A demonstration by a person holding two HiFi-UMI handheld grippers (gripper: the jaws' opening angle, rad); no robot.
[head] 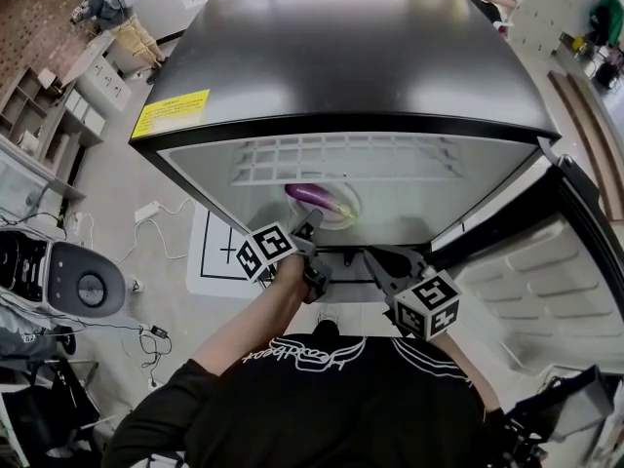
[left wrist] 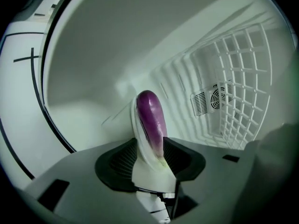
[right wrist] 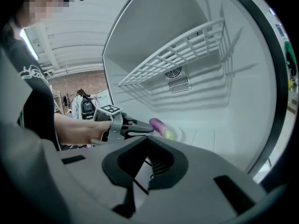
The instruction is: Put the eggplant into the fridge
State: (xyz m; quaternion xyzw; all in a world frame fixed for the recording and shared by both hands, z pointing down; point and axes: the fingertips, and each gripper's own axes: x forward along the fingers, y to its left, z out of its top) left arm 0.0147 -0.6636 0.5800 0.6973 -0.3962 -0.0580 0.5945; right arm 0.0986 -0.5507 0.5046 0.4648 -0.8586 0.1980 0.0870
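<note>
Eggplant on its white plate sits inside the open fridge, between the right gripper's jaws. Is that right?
No: it is the left gripper whose jaws flank the white plate and eggplant, as the left gripper view shows; the right gripper is empty. Plate and eggplant are inside the open fridge.

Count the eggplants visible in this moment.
1. The eggplant lies on a white plate inside the fridge, between the left gripper's parted jaws. The door's shelves are only partly in view, so more could be hidden.
</note>
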